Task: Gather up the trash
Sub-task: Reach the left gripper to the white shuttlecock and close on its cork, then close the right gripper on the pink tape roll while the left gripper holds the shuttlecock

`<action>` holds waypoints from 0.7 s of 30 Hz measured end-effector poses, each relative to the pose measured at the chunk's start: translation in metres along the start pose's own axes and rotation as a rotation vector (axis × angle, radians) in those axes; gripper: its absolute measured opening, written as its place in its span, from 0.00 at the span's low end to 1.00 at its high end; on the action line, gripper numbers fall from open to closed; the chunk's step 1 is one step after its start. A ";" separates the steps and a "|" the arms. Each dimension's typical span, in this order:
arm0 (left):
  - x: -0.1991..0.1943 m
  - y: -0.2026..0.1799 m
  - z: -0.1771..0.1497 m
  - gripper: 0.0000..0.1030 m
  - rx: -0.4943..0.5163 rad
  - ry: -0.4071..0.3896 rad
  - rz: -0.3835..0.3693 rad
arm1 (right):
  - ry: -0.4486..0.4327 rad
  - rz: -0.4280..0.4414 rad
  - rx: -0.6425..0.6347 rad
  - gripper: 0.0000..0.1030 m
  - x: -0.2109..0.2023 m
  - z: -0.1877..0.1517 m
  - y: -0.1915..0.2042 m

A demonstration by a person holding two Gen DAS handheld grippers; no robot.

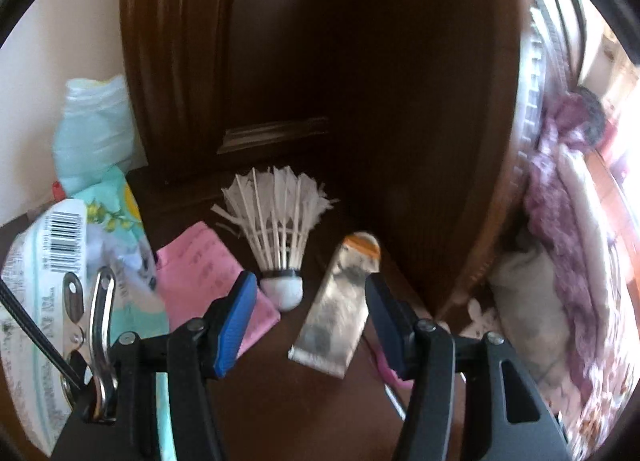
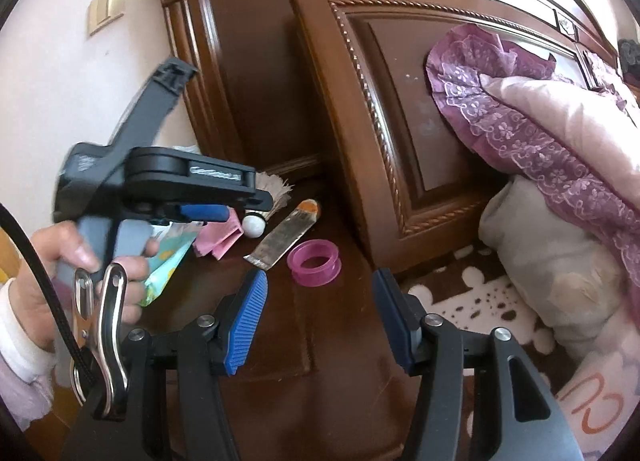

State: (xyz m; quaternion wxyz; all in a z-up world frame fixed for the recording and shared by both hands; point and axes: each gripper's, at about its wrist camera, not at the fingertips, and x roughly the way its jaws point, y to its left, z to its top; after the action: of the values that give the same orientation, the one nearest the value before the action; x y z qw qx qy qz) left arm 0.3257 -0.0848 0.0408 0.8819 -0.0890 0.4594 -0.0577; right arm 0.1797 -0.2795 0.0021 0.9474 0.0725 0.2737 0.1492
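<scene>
— Left wrist view, what lies there, left to right?
— Crinkly wipes pack (image 1: 60, 261), pink paper (image 1: 208, 273), feathered shuttlecock (image 1: 278, 233), flattened foil tube (image 1: 340, 301) on my dark wooden nightstand (image 1: 280, 401).
— Grippers?
— My left gripper (image 1: 310, 321) and right gripper (image 2: 320, 321): both agape, empty. Carved headboard (image 2: 400, 121) beyond.

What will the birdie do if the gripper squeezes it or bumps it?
The shuttlecock looks very light. Its feathers, already frayed, would probably bend or snap. Lying on its rounded white tip, it would likely roll in a curve.
</scene>
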 end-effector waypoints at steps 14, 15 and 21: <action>0.030 0.010 -0.004 0.26 -0.055 0.024 0.054 | 0.015 0.004 0.013 0.55 0.009 0.002 -0.010; 0.028 0.013 -0.005 0.26 -0.064 0.024 0.042 | 0.016 0.003 0.010 0.55 0.009 0.002 -0.009; 0.007 0.024 -0.017 0.26 -0.079 -0.020 0.014 | 0.027 -0.004 0.005 0.55 0.014 0.003 -0.008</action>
State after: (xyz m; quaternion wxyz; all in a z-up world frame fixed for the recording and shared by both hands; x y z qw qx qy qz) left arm 0.3164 -0.0642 0.0204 0.8825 -0.1210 0.4533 -0.0323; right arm 0.1943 -0.2826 -0.0038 0.9438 0.0720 0.2870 0.1475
